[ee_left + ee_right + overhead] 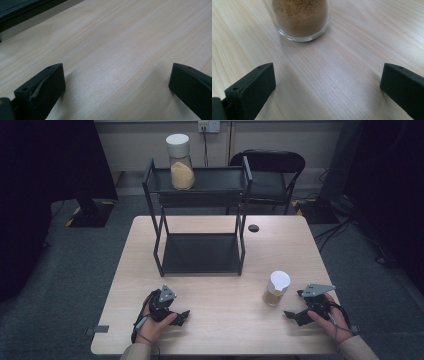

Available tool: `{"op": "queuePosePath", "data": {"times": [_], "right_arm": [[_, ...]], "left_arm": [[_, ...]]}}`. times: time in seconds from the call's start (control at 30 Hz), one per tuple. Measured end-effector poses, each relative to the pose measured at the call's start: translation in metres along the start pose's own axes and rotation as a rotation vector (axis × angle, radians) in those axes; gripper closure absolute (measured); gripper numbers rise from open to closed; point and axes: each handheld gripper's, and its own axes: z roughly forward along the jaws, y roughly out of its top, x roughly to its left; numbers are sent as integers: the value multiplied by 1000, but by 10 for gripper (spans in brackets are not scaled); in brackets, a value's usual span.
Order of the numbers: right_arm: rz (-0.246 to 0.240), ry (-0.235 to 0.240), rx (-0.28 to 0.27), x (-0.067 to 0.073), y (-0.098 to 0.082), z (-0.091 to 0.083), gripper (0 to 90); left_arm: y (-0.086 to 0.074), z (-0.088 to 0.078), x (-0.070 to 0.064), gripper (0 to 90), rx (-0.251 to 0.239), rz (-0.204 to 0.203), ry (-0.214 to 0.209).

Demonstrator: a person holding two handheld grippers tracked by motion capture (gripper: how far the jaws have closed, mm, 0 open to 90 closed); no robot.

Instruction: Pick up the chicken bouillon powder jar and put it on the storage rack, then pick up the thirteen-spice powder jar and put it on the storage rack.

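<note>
Right gripper (328,82) jaws gape before jar (300,18), its top cropped.

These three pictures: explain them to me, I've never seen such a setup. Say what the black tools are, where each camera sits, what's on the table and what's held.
A person sits at a wooden table with a hand-held two-jaw gripper in each hand: the left gripper and the right gripper. The high view looks down from above the person. The other two come from cameras riding on the grippers, looking along their black jaws.

On the table stands a black two-level rack with a white-lidded jar of tan grains on its top shelf. A second jar stands on the table just ahead of the right gripper.

Both grippers are open and hold nothing; the left one looks at bare wood.
</note>
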Motion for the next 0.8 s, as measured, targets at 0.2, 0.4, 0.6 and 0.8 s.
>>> {"op": "queuePosePath", "data": {"times": [0.2,0.4,0.6,0.8], "right_arm": [[1,0,0,0,0,0,0],[5,-4,-1,1,-1,-1,0],[5,-7,1,0,0,-2,16],[-8,-11,-16,1,1,-5,15]], "left_arm": [[0,0,0,0,0,0,-1],[0,0,0,0,0,0,0],[0,0,0,0,0,0,0],[0,0,0,0,0,0,0]]}}
